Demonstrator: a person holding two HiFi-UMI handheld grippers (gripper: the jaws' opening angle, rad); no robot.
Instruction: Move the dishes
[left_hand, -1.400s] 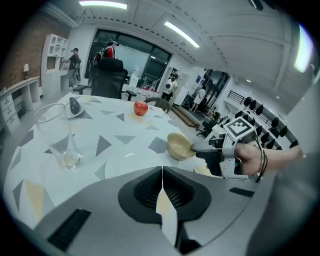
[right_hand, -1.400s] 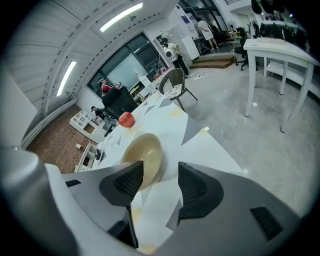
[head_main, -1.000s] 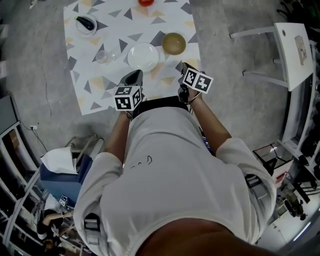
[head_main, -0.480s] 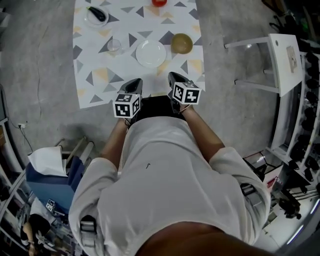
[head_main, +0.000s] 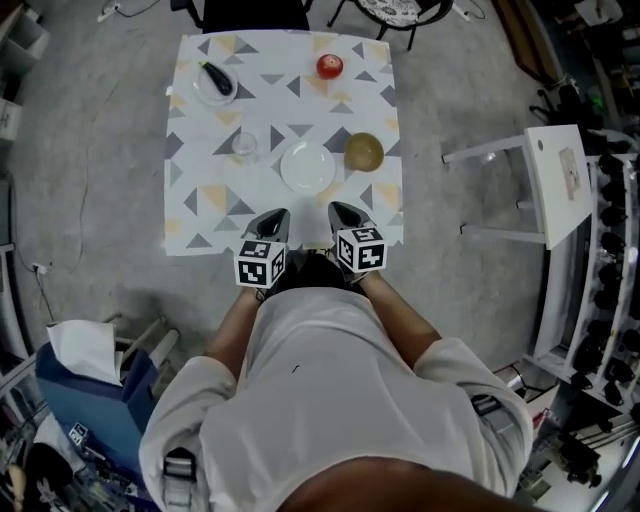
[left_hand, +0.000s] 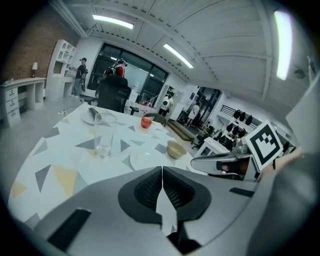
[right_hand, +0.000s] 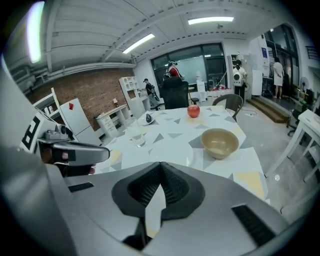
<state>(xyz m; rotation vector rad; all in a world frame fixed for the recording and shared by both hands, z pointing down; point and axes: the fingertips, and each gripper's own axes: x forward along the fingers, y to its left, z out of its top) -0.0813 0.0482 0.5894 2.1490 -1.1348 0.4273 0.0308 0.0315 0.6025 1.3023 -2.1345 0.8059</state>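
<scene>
Both tongs pull back to the worktop's (head_main: 200, 190) near edge.
The left tongs (head_main: 274, 216) and right tongs (head_main: 340, 211) now sit farther toward 6 o'clock from the plate (head_main: 307, 167) and bowl (head_main: 364, 152). The right has rolled level, and the apple (head_main: 330, 66) at 12 o'clock shows fully.

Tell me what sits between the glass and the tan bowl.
The white plate lies between the glass and the tan bowl; the head view shows it plainly.
</scene>
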